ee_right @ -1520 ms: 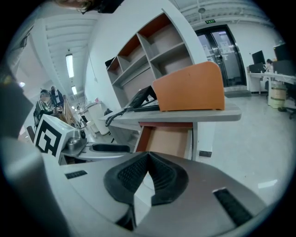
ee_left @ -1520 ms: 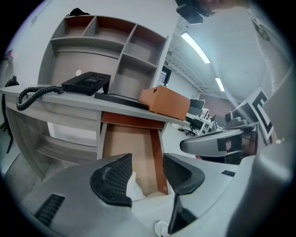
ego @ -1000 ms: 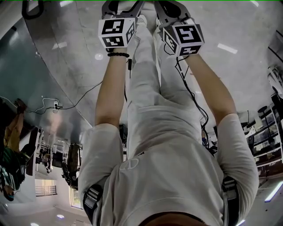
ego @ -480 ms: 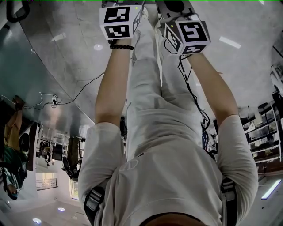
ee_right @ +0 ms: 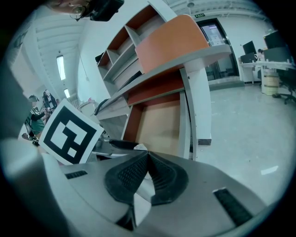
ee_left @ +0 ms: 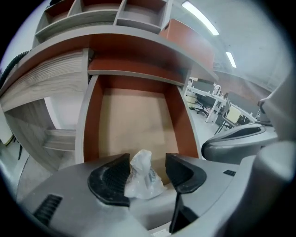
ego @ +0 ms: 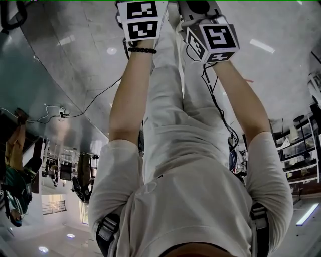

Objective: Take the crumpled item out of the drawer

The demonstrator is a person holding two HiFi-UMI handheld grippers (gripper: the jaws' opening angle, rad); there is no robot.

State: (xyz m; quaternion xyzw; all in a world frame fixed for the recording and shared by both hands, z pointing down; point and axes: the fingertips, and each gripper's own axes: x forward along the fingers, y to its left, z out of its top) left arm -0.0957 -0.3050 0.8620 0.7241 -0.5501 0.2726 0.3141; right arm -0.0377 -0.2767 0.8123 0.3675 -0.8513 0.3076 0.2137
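Observation:
A crumpled white plastic item [ee_left: 141,178] stands between the jaws of my left gripper [ee_left: 147,173], over the front edge of the open drawer [ee_left: 134,125]. The jaws are closing. The left pad [ee_left: 111,183] touches the item, and a gap shows at the right pad. The drawer has red-brown walls and a bare tan bottom. My right gripper [ee_right: 147,159] is shut with nothing in it, just right of the left one and facing the same drawer [ee_right: 162,122]. In the head view only the marker cubes [ego: 143,20] [ego: 213,42] show at the top edge.
The drawer belongs to a grey and red-brown desk with shelf compartments [ee_left: 101,11] above. A grey drawer unit [ee_left: 41,111] stands to the left. Office chairs and desks [ee_left: 215,99] stand at the far right on the grey floor.
In the head view the left marker cube has moved up and a little right, nearer the top edge. The right cube rose slightly, then stayed.

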